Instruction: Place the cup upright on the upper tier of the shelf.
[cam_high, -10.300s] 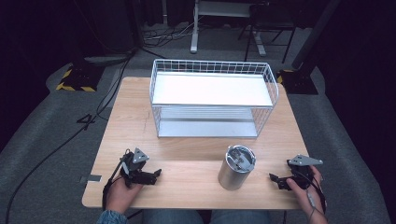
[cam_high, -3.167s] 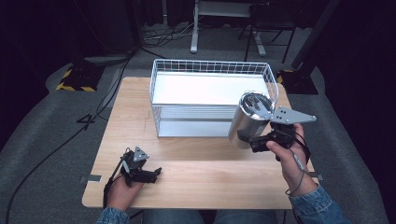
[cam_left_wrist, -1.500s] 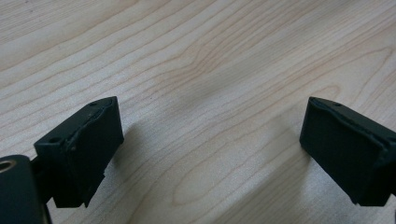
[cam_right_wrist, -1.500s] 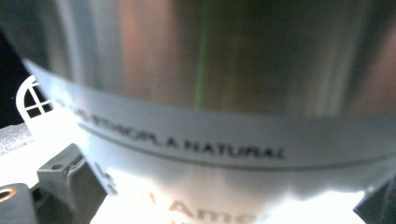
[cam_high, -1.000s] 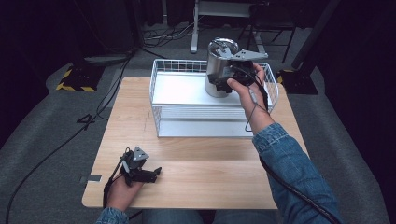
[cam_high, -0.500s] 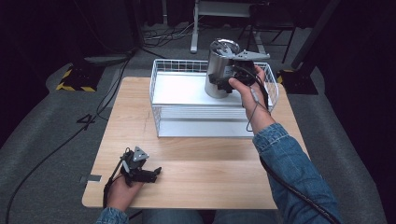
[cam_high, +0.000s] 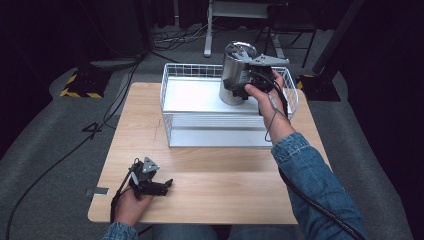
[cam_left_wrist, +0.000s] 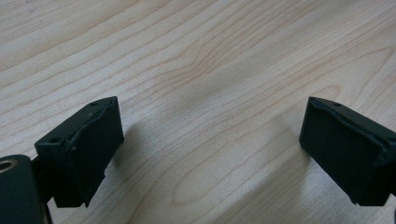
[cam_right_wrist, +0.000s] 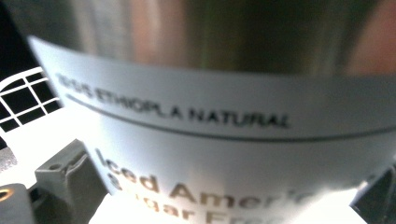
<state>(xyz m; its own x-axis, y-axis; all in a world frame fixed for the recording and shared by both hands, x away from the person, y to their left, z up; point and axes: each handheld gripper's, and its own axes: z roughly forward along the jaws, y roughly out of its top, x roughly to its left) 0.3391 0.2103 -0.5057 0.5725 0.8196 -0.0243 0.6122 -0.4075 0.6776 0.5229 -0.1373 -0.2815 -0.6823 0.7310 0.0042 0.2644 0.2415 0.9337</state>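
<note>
The wooden table (cam_high: 210, 200) carries a white wire basket (cam_high: 172, 107) at its far side, and the work in hand looks like placing the steel cup (cam_high: 234, 75) into that basket. The cup, upright and tilted a little, hangs over the basket's right half near its far rim, and it seems not yet set down on the white floor. The right gripper (cam_high: 243, 84) is clamped on the cup's side; in the right gripper view the cup's white printed label (cam_right_wrist: 233, 154) sits right between the jaws. The left gripper (cam_high: 162, 185) rests on the near left part of the table, its jaws spread wide over bare wood with nothing between them. The next move likely calls for lowering the cup straight down until its base meets the basket floor, clear of the wire wall, then letting go.
</note>
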